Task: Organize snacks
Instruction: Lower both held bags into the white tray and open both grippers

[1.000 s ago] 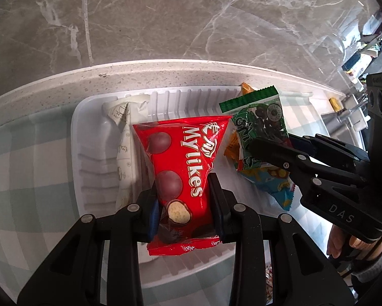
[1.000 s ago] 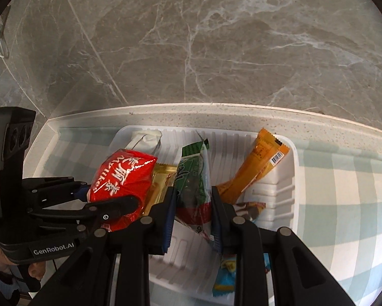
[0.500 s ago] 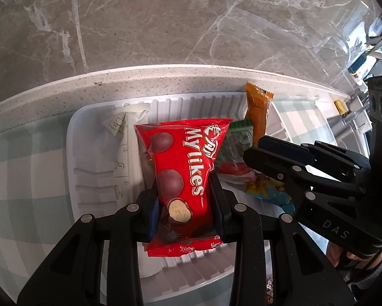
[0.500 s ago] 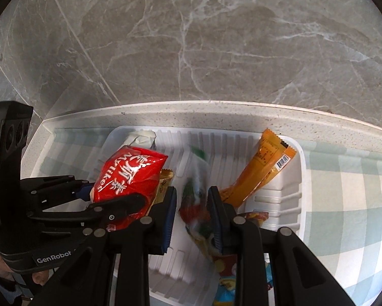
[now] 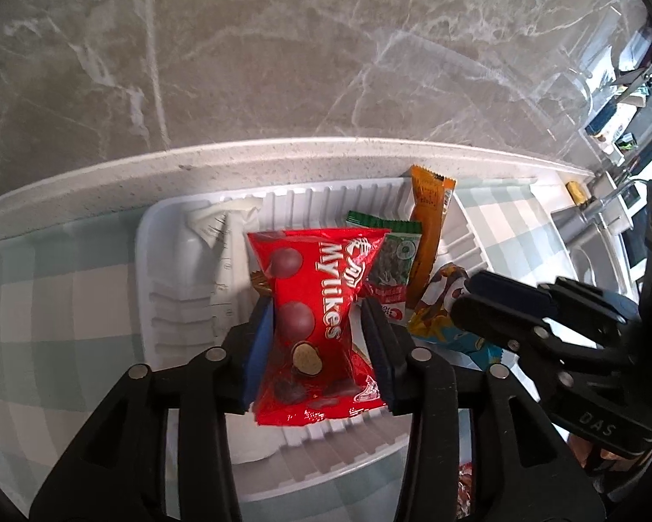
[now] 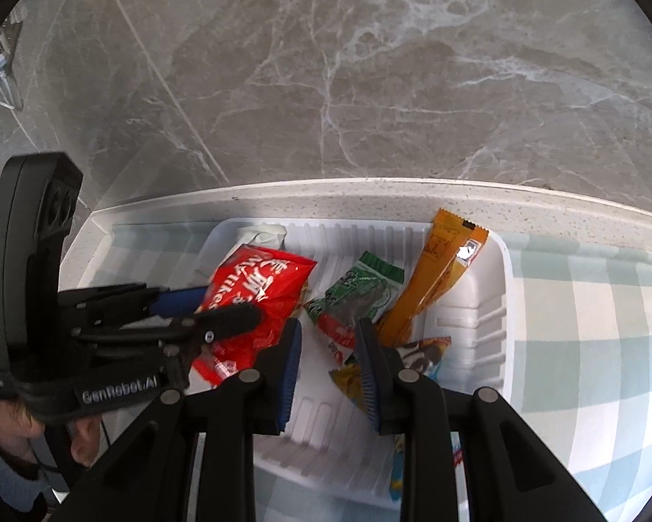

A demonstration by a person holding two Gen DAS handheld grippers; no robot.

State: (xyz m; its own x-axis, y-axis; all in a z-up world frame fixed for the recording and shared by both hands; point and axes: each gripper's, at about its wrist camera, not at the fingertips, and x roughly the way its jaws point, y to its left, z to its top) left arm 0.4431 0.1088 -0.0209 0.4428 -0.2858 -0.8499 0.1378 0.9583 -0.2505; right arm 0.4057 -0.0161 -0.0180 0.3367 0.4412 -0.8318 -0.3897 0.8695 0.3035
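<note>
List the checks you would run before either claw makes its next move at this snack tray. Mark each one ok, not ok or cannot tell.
1. Red bag is over the white tray: ok.
2. Left claw is free of the red bag: cannot tell. Its jaws are opening with the bag between them.
3. Right claw holds nothing: ok. The green packet lies in the tray just ahead of it.
4. Orange bar is inside the tray: ok. It leans in the far right corner.
5. The two claws are apart: ok.
</note>
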